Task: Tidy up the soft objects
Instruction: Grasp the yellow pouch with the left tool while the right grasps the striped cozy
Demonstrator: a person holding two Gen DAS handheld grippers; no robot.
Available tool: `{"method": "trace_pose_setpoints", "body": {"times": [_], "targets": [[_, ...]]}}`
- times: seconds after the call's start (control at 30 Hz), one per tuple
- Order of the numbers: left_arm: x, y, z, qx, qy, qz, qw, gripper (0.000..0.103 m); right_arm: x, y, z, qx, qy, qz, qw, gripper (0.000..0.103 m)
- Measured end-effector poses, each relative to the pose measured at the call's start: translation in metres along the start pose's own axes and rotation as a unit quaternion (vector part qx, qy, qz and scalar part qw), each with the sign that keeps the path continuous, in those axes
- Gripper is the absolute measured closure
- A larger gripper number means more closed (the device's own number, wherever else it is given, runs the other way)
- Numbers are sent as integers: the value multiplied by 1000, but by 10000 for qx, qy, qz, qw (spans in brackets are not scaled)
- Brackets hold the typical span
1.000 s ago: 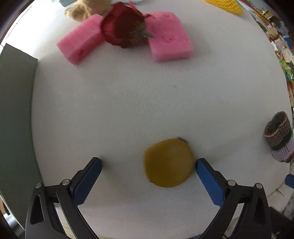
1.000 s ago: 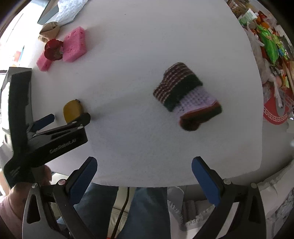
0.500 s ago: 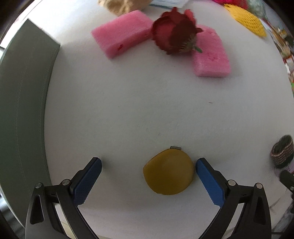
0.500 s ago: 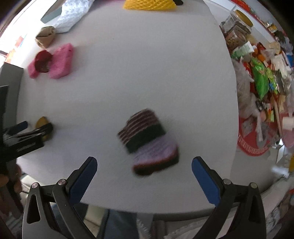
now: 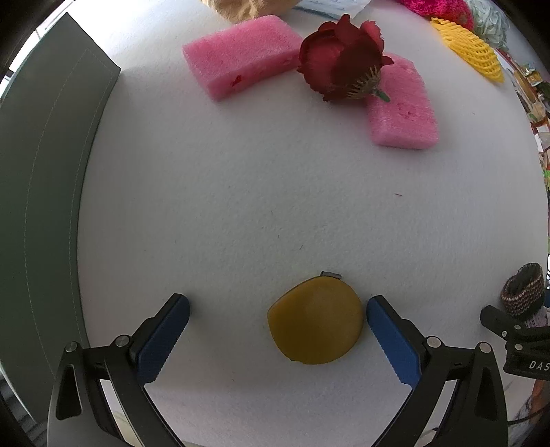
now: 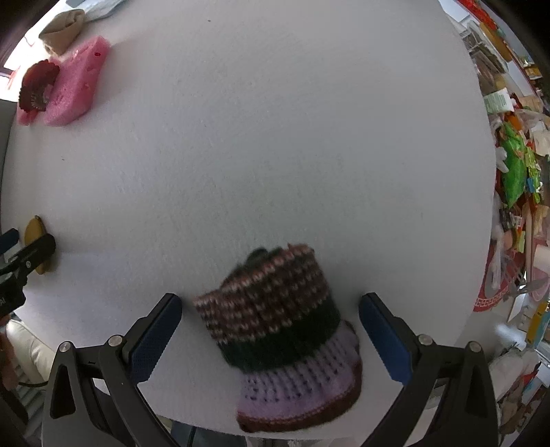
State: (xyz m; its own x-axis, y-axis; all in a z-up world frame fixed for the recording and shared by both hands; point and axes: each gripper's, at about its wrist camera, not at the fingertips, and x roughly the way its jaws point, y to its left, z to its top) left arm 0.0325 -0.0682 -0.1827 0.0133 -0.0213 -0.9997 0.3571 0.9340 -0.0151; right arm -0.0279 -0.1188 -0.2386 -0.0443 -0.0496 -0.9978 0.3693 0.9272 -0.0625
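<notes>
A flat round yellow pad [image 5: 316,321] lies on the white table [image 5: 257,192] between the open fingers of my left gripper [image 5: 277,331], close to the right finger. A crocheted brown, dark green and lilac hat [image 6: 282,340] lies between the open fingers of my right gripper [image 6: 270,331] near the table's front edge. Farther off in the left wrist view are two pink sponges [image 5: 240,56] [image 5: 402,103] with a red fabric rose [image 5: 343,62] between them. The hat also shows at the right edge of the left wrist view [image 5: 524,289].
A grey-green mat [image 5: 41,192] lies along the table's left side. A tan soft item [image 5: 247,8], a yellow foam net [image 5: 471,51] and a magenta fluffy thing [image 5: 436,5] sit at the far edge. Cluttered goods [image 6: 515,165] lie beyond the table's right side.
My right gripper has moved in over the hat, which now sits between its fingers. My left gripper has turned a little around the yellow pad; the sponges and rose have shifted right in its view.
</notes>
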Motion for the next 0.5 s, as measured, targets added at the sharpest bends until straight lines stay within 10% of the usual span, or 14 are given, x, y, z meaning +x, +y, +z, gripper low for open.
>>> {"method": "trace_pose_setpoints", "body": {"times": [0.5], "targets": [[-3, 24, -7, -142, 59, -9, 9999, 0, 10, -10, -18, 1, -112, 25, 9999, 0]]}}
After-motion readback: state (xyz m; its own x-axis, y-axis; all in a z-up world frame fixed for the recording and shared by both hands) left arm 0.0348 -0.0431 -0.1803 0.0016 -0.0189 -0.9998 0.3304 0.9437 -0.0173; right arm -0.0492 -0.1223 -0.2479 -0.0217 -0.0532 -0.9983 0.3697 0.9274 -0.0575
